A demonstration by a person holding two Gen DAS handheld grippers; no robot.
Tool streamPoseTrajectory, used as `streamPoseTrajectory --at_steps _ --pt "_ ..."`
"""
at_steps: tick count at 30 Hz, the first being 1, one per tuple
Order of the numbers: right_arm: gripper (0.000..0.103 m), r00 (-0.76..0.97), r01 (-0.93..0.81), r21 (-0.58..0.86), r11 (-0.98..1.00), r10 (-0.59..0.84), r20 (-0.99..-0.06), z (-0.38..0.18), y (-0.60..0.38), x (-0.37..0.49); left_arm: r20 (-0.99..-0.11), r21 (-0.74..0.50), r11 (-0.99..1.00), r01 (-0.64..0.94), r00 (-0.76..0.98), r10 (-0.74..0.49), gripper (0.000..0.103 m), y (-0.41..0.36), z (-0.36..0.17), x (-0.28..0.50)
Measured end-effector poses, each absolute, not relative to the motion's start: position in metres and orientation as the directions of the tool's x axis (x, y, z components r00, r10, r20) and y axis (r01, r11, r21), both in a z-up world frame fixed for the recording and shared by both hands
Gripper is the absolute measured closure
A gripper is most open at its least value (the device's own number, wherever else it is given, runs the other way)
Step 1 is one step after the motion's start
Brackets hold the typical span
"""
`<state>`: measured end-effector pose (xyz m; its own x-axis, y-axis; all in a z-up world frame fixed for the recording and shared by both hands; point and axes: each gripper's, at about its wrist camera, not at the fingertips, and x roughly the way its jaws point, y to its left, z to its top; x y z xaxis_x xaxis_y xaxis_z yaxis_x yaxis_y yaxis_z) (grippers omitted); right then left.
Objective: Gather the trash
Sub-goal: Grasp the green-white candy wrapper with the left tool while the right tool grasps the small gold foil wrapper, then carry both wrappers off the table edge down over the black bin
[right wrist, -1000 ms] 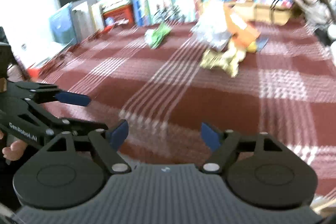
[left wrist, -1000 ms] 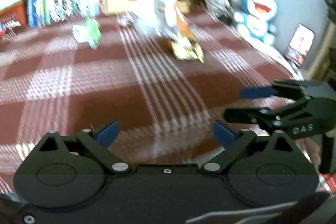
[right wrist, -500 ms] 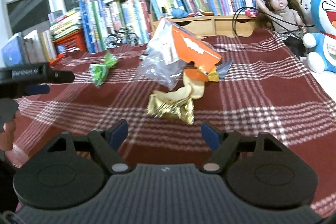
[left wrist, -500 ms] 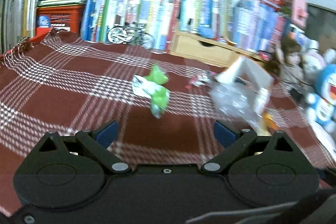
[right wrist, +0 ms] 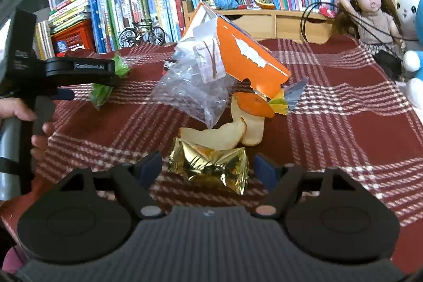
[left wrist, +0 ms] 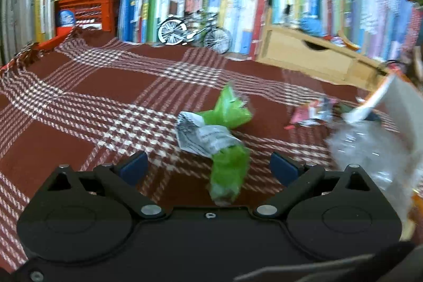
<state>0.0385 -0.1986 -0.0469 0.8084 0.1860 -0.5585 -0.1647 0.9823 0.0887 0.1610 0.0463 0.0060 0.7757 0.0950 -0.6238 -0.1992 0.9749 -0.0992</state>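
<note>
Left tongs [left wrist: 208, 165] spread around crumpled green-and-white wrapper [left wrist: 219, 139]; right tongs [right wrist: 206, 171] spread around crinkled gold foil wrapper [right wrist: 208, 163] on red plaid tablecloth [right wrist: 343, 123]. Nothing gripped yet; all trash judged uncollected.

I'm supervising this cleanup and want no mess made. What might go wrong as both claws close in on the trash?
1. The right claw straddles the crinkled gold foil wrapper; the pale fruit peel slices touching it might get dragged.
2. The left claw is open around the green-and-white crumpled wrapper; a pinch on its thin tail may slip.
</note>
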Motion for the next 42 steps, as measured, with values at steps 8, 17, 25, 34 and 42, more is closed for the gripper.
streamPoseTrajectory --at_steps 8,17,25,34,42 --pt "0.032 0.792 -0.173 0.095 0.980 0.196 -0.578 -0.051 -0.201 0.043 -0.622 -0.041 0.978 -0.207 0.771 0.137 0.042 0.036 -0.011 0.178" --pt "0.055 0.796 -0.157 0.137 0.978 0.207 -0.568 -0.045 -0.207 0.032 -0.527 -0.008 0.993 -0.118 0.845 0.096 0.055 0.025 0.004 0.149" --pt "0.056 0.803 -0.176 0.152 0.973 0.231 -0.549 -0.040 -0.207 0.015 -0.500 -0.038 0.999 -0.031 0.866 0.008 0.055 0.023 0.025 0.095" --pt "0.056 0.800 -0.195 0.172 0.966 0.258 -0.541 -0.039 -0.210 -0.007 -0.497 -0.047 0.998 0.043 0.865 -0.061 0.055 0.021 0.037 0.026" --pt "0.056 0.800 -0.198 0.172 0.965 0.261 -0.541 -0.042 -0.211 -0.024 -0.463 -0.027 0.994 0.110 0.879 -0.110 0.054 0.013 0.046 -0.031"
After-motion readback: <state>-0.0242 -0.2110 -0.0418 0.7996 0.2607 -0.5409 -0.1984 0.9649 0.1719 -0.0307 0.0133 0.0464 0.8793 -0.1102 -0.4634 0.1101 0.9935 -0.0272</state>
